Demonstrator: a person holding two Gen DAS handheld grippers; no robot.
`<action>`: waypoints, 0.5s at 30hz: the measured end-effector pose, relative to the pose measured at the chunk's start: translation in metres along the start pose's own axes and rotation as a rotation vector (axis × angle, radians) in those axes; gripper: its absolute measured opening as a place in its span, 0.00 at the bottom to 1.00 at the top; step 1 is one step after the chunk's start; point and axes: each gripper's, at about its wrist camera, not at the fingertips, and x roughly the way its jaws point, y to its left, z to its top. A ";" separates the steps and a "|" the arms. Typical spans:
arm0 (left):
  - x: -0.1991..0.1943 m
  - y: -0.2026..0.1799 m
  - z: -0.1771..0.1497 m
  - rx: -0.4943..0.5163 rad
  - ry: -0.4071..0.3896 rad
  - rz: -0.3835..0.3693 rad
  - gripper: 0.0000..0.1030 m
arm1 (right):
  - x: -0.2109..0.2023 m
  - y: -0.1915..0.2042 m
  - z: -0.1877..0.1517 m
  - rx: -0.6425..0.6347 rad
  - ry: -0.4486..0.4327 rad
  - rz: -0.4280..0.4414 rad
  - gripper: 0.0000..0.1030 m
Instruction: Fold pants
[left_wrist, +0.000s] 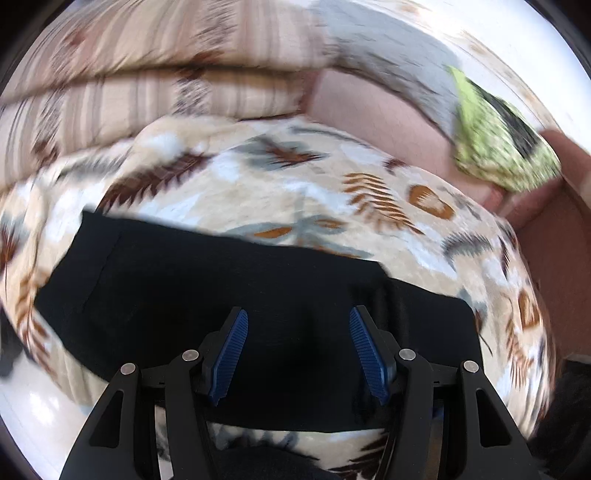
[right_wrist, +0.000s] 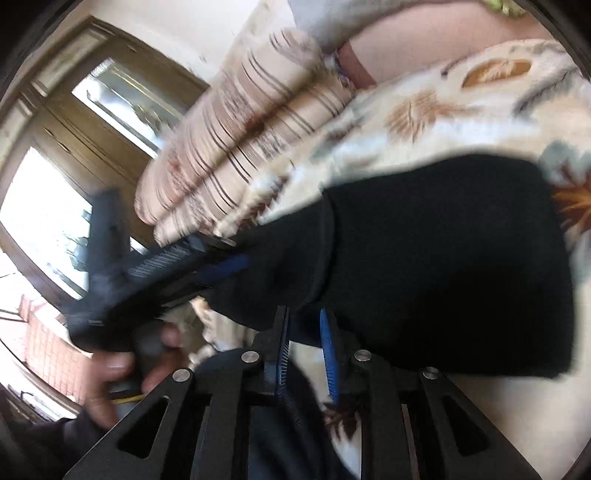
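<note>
Left wrist view: black pants (left_wrist: 229, 295) lie folded on the leaf-print blanket (left_wrist: 295, 173), filling the frame from 9 to 3 o'clock; the left claw (left_wrist: 298, 350) hangs half-wide above them, gripping nothing. Right wrist view, blurred: the right claw (right_wrist: 303, 345) stands narrow at the hem, apparently just clear of it. Smooth the layers flat before creasing again. Striped pillows (right_wrist: 236, 158) crowd 11 o'clock.

My matt black cloth pants (left_wrist: 221, 291) lie on a soft, fuzzy leaf-print blanket (left_wrist: 332, 177). My left gripper (left_wrist: 298, 354) is matt black plastic with ribbed blue pads (left_wrist: 231, 354) and dull metal pins. Striped woven cushions (left_wrist: 147, 99) sit behind; a wooden-framed glass door (right_wrist: 74, 147) gleams.
</note>
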 end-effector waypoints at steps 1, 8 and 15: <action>-0.002 -0.009 0.001 0.041 -0.013 -0.026 0.56 | -0.018 0.001 0.000 -0.015 -0.037 -0.024 0.24; 0.039 -0.081 0.021 0.171 0.111 -0.214 0.40 | -0.065 -0.025 0.010 0.001 -0.101 -0.431 0.34; 0.089 -0.060 0.018 0.023 0.274 -0.227 0.17 | -0.012 -0.023 0.040 -0.176 0.013 -0.549 0.30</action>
